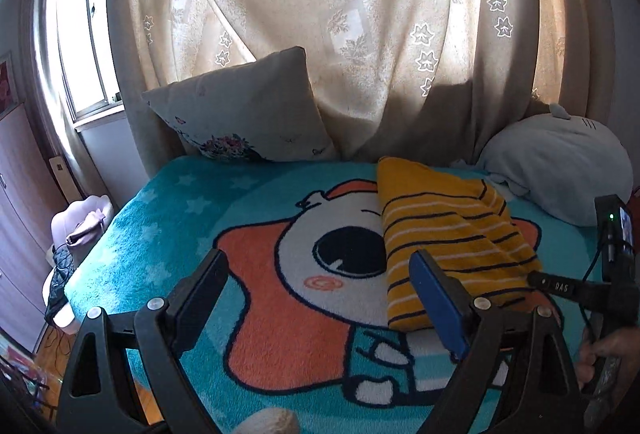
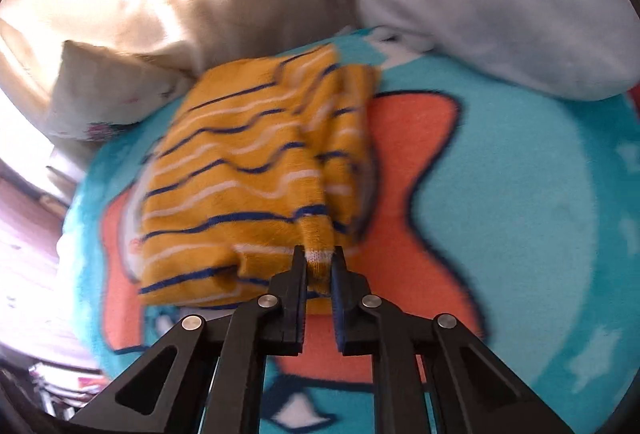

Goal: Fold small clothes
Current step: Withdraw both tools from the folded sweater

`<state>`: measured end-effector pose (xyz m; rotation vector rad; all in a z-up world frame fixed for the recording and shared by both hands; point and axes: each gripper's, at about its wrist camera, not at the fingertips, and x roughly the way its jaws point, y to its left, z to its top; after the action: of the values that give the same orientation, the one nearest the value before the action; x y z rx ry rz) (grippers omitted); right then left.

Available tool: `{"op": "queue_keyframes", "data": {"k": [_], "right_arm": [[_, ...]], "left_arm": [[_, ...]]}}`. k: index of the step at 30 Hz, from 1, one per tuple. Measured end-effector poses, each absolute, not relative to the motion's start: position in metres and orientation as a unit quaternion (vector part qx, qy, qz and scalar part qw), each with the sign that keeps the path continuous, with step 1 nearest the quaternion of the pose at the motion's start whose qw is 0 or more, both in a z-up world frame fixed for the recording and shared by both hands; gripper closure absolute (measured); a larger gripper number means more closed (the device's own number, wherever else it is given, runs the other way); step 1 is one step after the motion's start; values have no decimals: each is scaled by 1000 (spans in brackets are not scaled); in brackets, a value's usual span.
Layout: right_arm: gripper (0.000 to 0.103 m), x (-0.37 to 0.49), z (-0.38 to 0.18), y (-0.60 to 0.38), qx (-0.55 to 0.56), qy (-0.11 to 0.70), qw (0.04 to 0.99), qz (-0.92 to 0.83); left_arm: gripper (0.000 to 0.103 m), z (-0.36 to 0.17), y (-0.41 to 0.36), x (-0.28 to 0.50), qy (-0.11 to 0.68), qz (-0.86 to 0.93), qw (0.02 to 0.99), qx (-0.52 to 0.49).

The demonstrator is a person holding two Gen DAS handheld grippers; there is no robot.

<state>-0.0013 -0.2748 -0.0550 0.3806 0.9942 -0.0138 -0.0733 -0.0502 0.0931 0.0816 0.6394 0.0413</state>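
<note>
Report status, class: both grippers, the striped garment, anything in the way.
Left gripper open, empty, above the blanket. Right gripper shut on striped garment, pinching its near edge. Garment folded on blanket; nothing blocking.

The small garment (image 1: 448, 234) is mustard yellow with thin dark blue and white stripes. It lies folded into a thick, slightly wrinkled bundle on the turquoise cartoon blanket (image 1: 168, 226), and its near edge is pinched and raised a little.
</note>
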Motion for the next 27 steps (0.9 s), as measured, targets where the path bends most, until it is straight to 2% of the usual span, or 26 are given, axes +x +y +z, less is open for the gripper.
{"op": "queue_keyframes", "data": {"k": [4,6,7,8,16,27], "right_arm": [[92,-4,-50,-289,122,476,867,-82],[78,-17,-39,-288,129,466,873,-69],[63,-23,-35,-284,125,463,875,-66],[56,-31,-31,-278,114,459,879,-64],[49,-63,-37,-214,20,471,881,-27],[46,-58,-52,-205,19,495,867,-43]], "left_arm": [[12,85,-56,-76,330,11,943,31],[12,81,-61,-76,338,5,941,27],[12,78,-65,-76,342,1,939,27],[12,76,-68,-76,346,-4,938,27],[12,42,-98,-74,411,-29,911,33],[12,18,-96,-70,464,-30,885,25]]}}
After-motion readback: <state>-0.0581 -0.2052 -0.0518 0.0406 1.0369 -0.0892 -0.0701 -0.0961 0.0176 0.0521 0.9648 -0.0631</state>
